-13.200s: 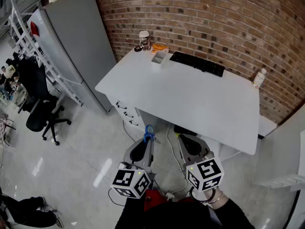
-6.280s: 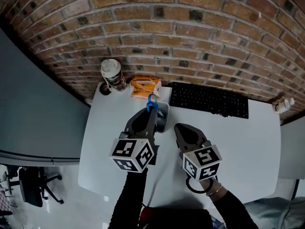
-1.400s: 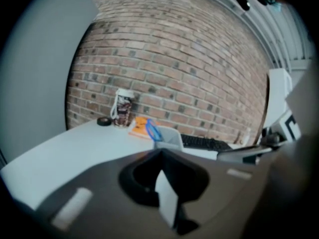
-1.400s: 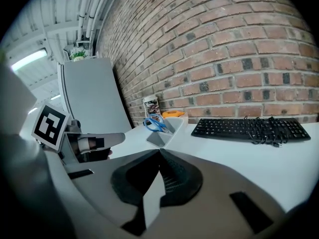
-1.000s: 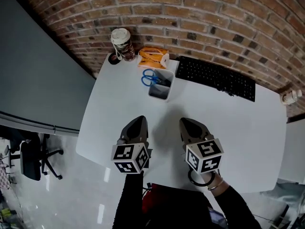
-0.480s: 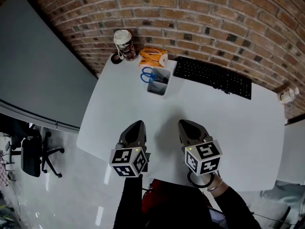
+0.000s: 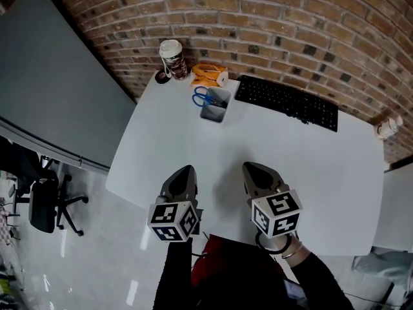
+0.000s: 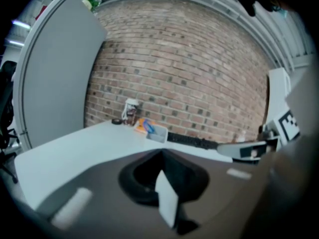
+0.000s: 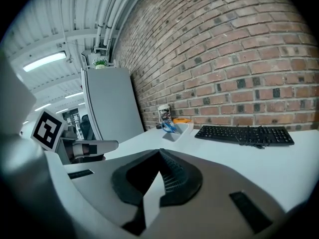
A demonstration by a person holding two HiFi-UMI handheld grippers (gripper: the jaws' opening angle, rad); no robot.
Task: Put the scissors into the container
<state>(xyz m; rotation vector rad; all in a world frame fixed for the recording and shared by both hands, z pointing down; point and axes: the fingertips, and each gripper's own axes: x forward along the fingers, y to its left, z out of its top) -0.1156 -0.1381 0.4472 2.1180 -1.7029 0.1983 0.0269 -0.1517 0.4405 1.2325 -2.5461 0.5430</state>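
White table, keyboard, container, cup, orange packet

brick wall | white desk | glossy grey floor | black office chair

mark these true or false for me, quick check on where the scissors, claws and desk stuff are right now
1. The scissors sit in the container. True.
2. The left claw grips the scissors. False: it is shut on nothing, at the near side of the table, well short of the container.
3. The keyboard lies left of the container in the head view. False: it lies to the container's right.
4. A lidded cup stands at the table's far corner by the brick wall. True.
5. The right claw is shut and empty. True.
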